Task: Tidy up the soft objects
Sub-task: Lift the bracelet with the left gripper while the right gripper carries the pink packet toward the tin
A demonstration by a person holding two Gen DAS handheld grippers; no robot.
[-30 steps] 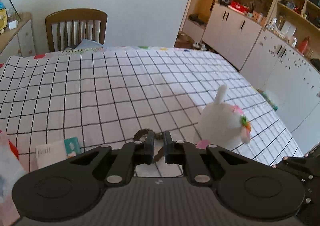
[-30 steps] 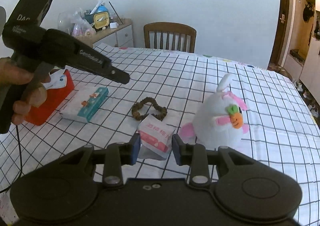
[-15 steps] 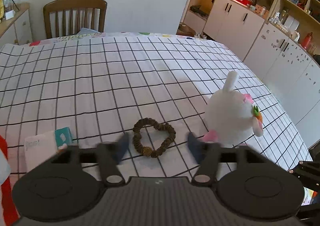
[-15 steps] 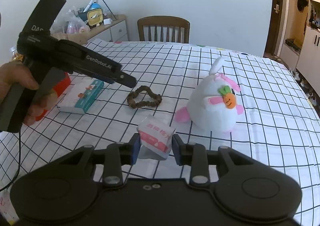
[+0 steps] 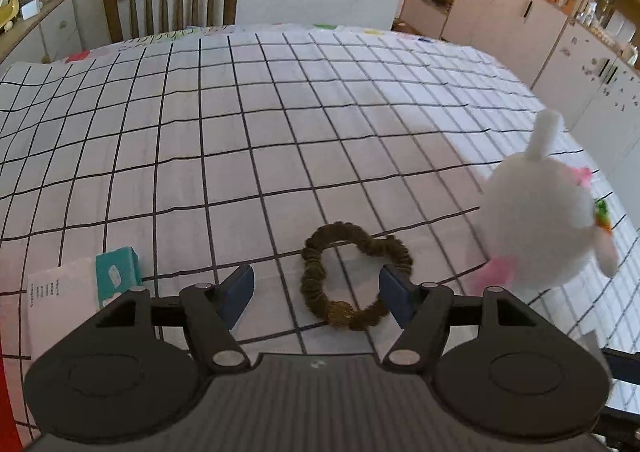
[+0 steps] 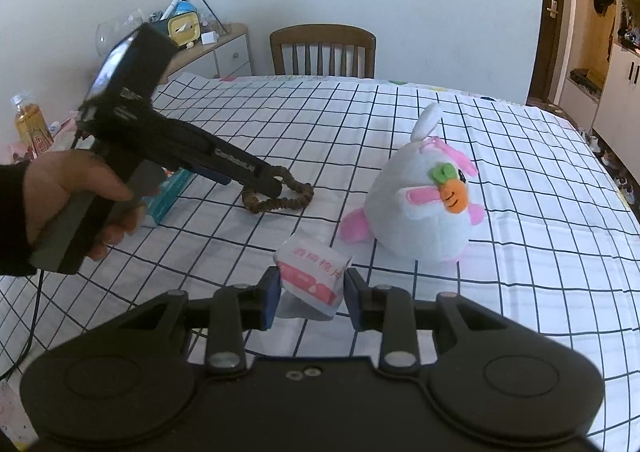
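Observation:
A brown scrunchie [image 5: 394, 252] lies on the checked tablecloth [image 5: 280, 112]. My left gripper [image 5: 317, 287] is open, and its fingers straddle the scrunchie without pressing on it. In the right wrist view the left gripper [image 6: 250, 185] comes in from the left, held by a hand, and its near finger crosses the scrunchie [image 6: 298, 198]. My right gripper [image 6: 308, 292] is shut on a small white and pink packet [image 6: 312, 272], held just above the cloth. A white plush rabbit [image 6: 420, 220] with a carrot badge sits to the right of the scrunchie; the left wrist view catches the plush rabbit [image 5: 532, 220] too.
A teal and white tissue pack [image 5: 114, 272] lies left of the scrunchie, with something red [image 5: 6, 392] at the frame's left edge. A wooden chair [image 6: 322, 52] stands at the table's far side. A cluttered sideboard [image 6: 224, 48] is far left, with a bottle [image 6: 32, 128] nearer.
My left gripper went from shut to open and dropped towards the scrunchie, which now lies between its fingers. The right gripper still holds the packet in about the same place.

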